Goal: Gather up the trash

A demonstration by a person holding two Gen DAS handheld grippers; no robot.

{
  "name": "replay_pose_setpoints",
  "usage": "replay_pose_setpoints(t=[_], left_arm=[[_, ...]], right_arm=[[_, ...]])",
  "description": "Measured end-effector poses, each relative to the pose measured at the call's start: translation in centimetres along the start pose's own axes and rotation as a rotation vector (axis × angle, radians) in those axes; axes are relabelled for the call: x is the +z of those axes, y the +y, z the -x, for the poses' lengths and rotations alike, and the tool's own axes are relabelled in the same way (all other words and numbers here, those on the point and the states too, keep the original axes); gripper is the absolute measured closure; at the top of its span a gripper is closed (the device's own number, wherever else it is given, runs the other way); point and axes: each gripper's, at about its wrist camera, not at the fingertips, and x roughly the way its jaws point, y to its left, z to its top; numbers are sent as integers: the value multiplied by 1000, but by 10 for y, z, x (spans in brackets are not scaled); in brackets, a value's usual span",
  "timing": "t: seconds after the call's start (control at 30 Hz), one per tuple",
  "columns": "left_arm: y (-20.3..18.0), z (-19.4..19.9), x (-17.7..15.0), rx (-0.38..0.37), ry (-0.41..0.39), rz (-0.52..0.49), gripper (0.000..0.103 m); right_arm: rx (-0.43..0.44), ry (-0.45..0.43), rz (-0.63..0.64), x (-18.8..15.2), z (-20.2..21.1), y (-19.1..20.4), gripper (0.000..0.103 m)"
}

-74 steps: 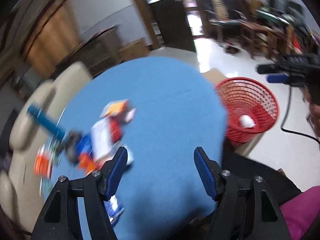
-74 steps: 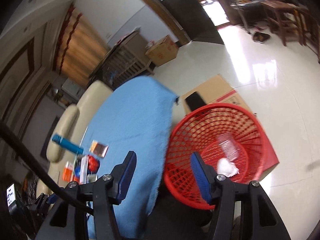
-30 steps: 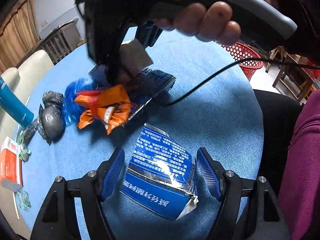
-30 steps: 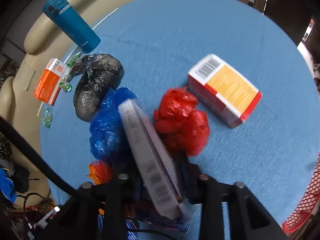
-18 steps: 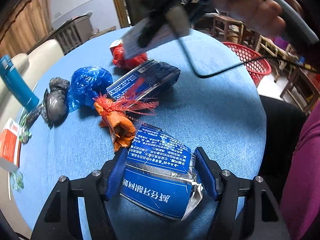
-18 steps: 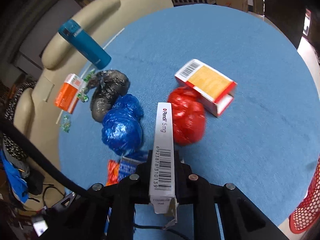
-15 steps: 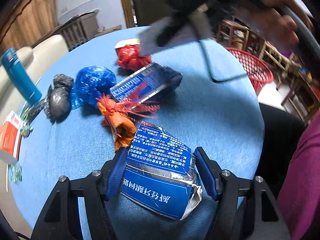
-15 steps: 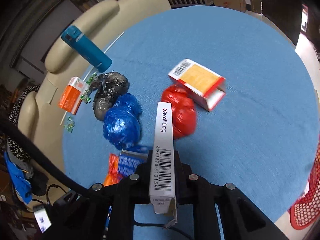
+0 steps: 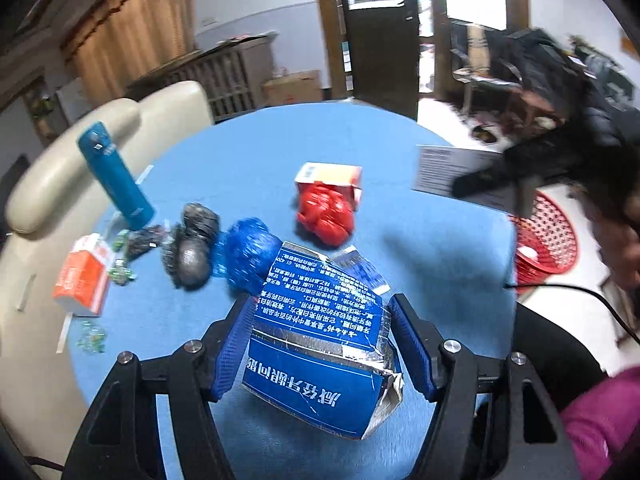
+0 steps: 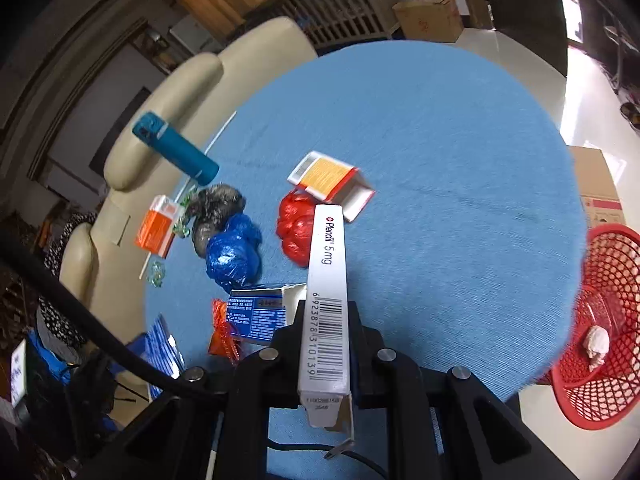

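Note:
My left gripper (image 9: 320,340) is shut on a crumpled blue foil carton (image 9: 320,344) and holds it above the round blue table (image 9: 420,232). My right gripper (image 10: 326,320) is shut on a white medicine box (image 10: 326,304), held on edge above the table; the box also shows in the left wrist view (image 9: 448,172). On the table lie a red bag (image 10: 296,228), a blue bag (image 10: 234,260), a black bag (image 10: 214,212), a yellow-and-red box (image 10: 330,184), a blue carton (image 10: 260,314) and an orange wrapper (image 10: 222,332). The red basket (image 10: 600,320) stands on the floor at right.
A teal flask (image 10: 176,148) and an orange box (image 10: 158,226) stand at the table's left edge with small green candies (image 9: 120,272). Cream chairs (image 10: 200,80) sit behind the table. A cardboard box (image 10: 600,184) lies beyond the basket, which holds a white wad (image 10: 596,344).
My left gripper has closed on the blue foil carton and lifted it. My right gripper has lifted the white medicine box off the pile and carried it rightward toward the basket side.

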Motion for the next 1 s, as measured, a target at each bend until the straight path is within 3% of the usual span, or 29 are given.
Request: replay_pose_setpoints(t=[0.1,0.33,1.0], left_arm=[[-9,0,9,70,20,7,33],[-34,13,28,115,-5,30,33],[-107,21,56,137,-30,-86,33]], right_arm=[[6,-25,-30,-3,16,-15,86],[18,-83,-88,-12,49,-46,86],[69,-178,-194,-25,97,-108,86]])
